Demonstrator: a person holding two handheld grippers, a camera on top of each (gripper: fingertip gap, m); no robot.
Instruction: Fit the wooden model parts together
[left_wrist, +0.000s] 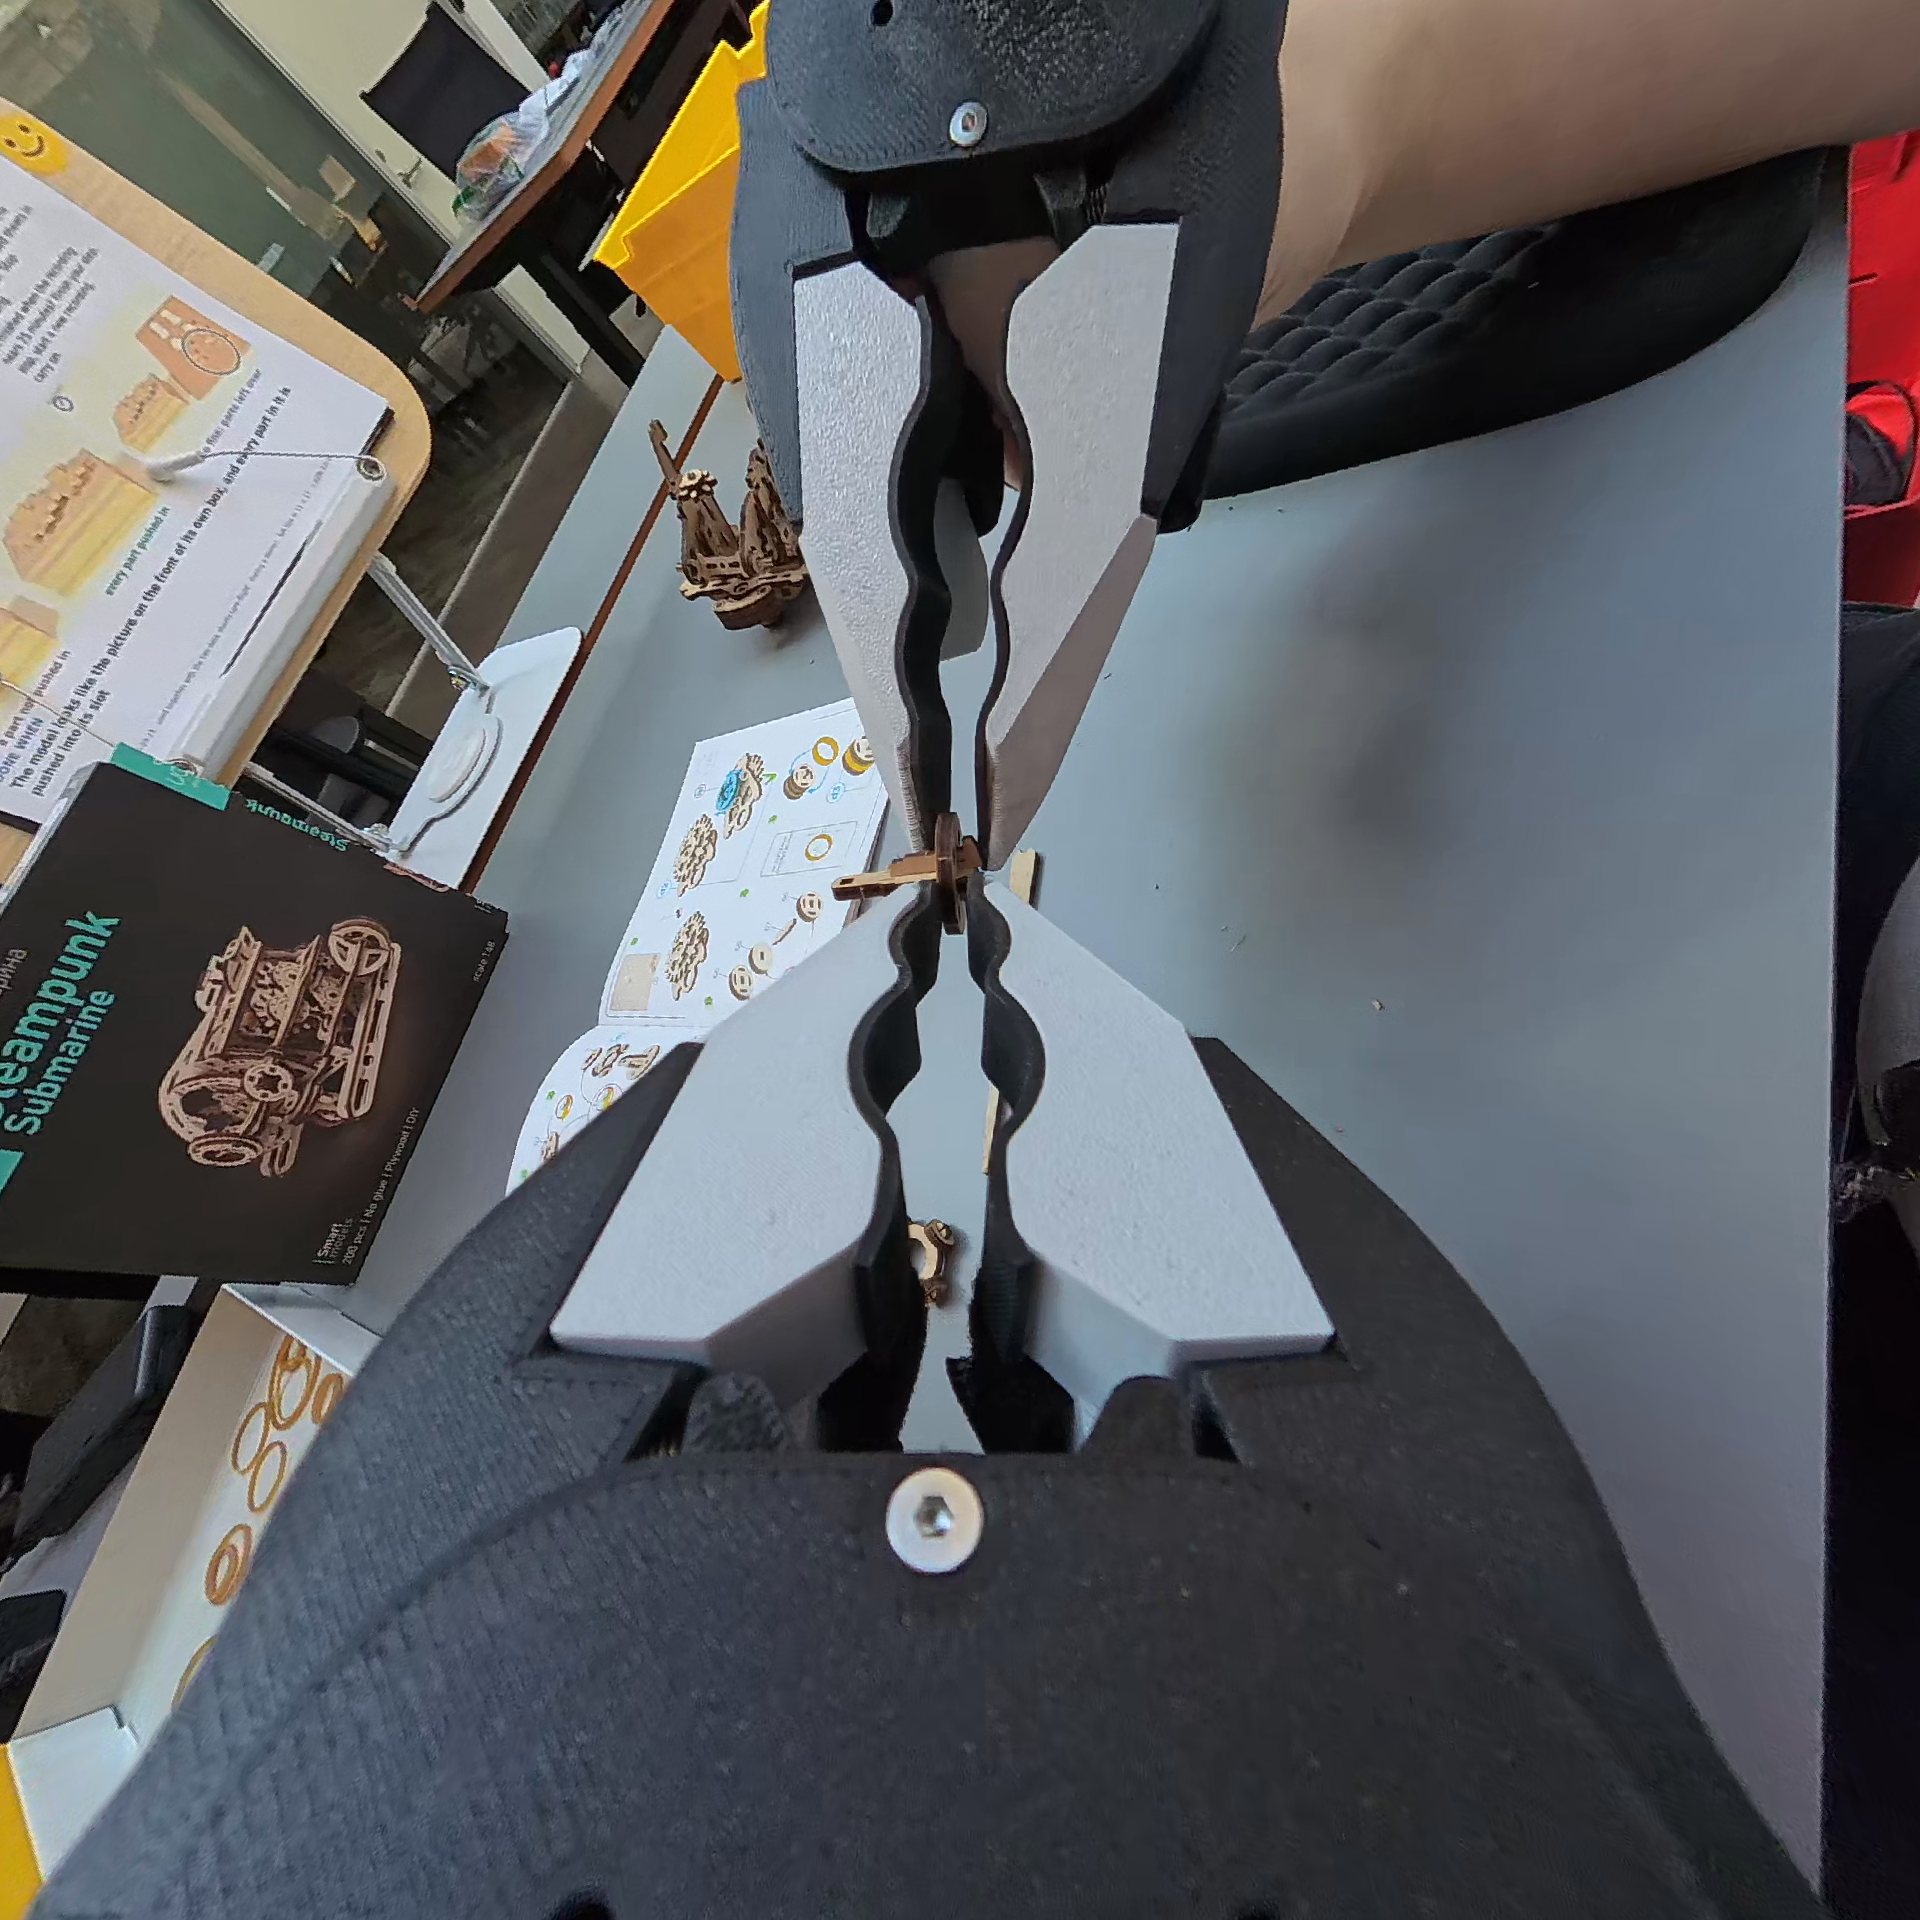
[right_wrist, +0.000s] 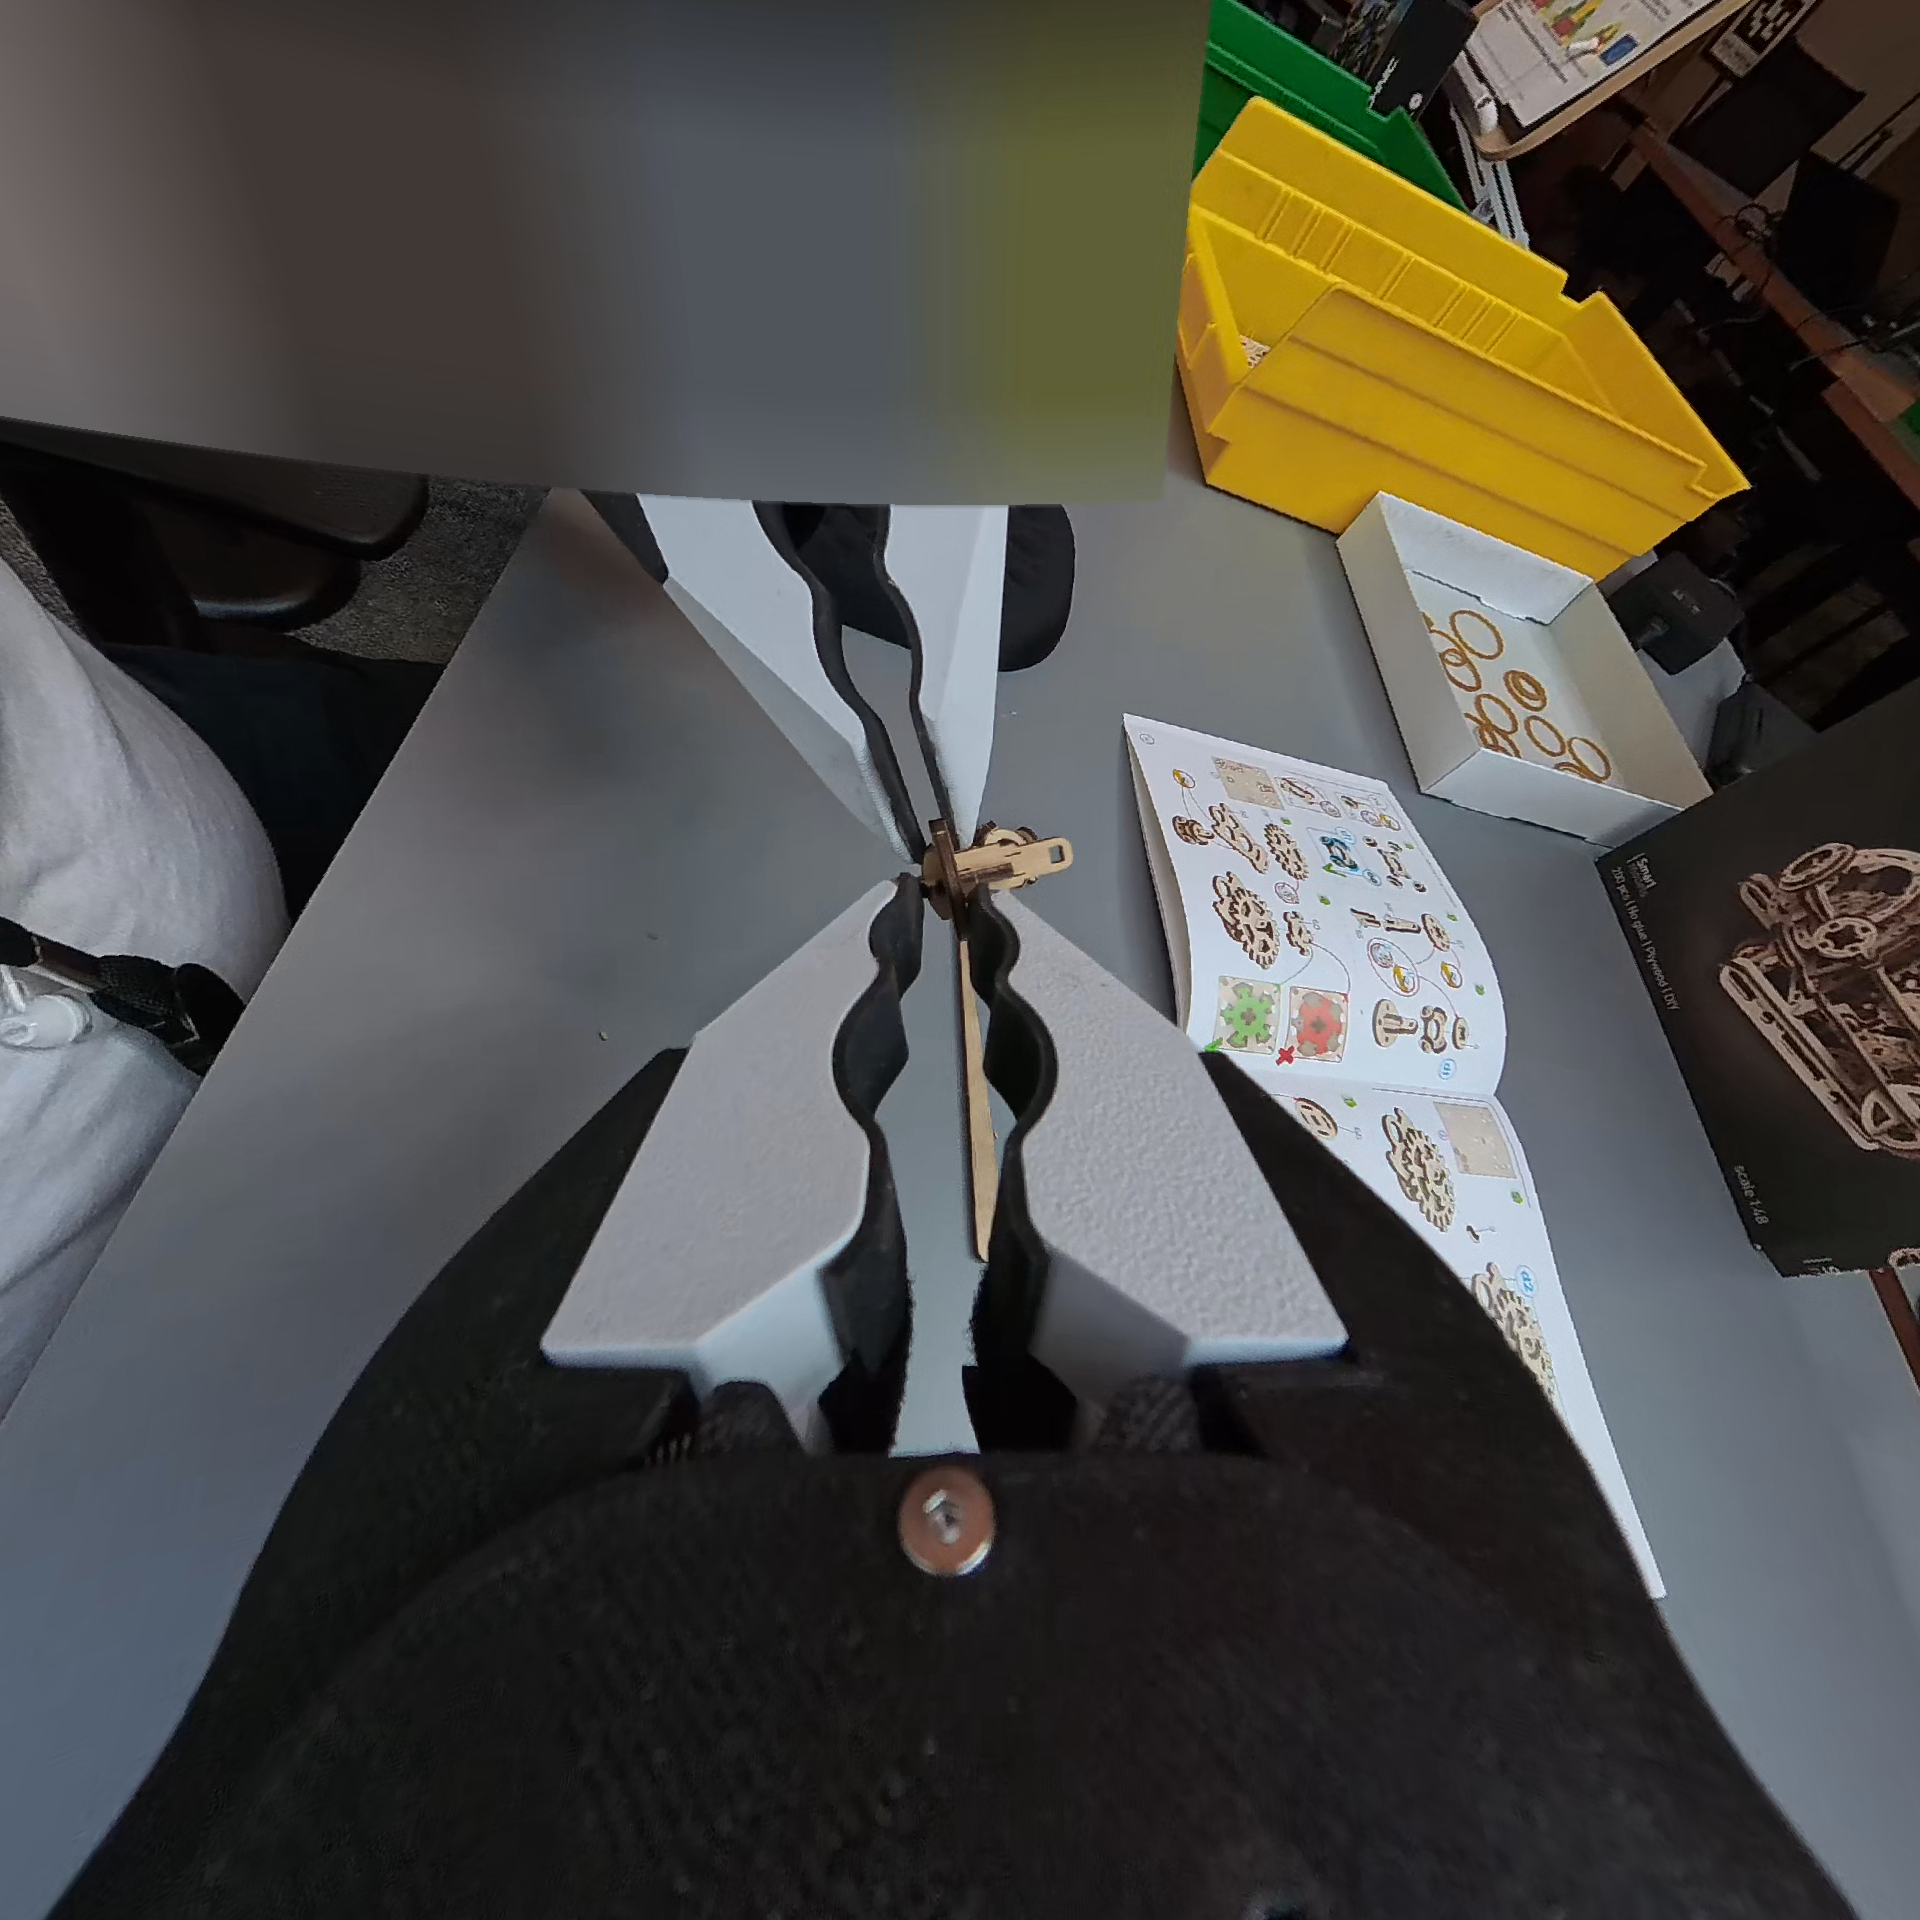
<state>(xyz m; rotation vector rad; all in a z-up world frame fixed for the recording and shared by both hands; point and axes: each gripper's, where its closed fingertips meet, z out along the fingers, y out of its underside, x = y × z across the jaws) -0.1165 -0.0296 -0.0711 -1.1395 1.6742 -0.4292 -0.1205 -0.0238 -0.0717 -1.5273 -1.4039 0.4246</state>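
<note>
Two tongs met tip to tip above the grey surface (left_wrist: 1455, 831); left tongs (left_wrist: 951, 914) and right tongs (right_wrist: 948, 899) both pinched the little wooden part (left_wrist: 940, 871); pushing gently and straight looked best.

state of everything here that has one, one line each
left gripper: shut on small wooden disc-and-axle assembly
right gripper: shut on the same assembly, tip to tip with the left
white instruction booklet: open, flat on grey table
white cardboard box: open, wooden rings inside
flat wooden stick: loose on the table
</note>
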